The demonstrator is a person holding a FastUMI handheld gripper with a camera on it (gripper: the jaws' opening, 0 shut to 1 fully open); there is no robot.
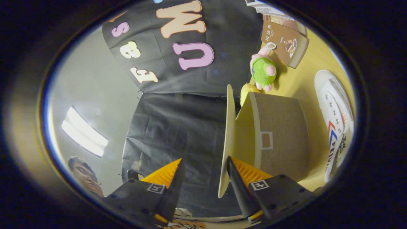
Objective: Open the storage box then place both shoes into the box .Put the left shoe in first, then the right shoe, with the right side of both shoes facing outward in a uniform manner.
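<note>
Booth table w/ box (279, 136) just ahead: lid (228, 143) stands up by one finger, so box's open. Your gripper (203, 178) is spread, empty. Shoe (335, 121) lies beyond box; both shoes still to load.

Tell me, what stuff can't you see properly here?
- Inside of the storage box: hidden in the gripper view by its own wall and raised lid.
- White shoe: partly cut off at the edge.
- Yellow toy: mostly behind the box.
- Open claw: touching the lid? Unclear.

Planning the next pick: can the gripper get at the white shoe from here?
Probably not directly: the gripper is open beside the raised lid, and the storage box stands between its fingers and the white shoe.
</note>
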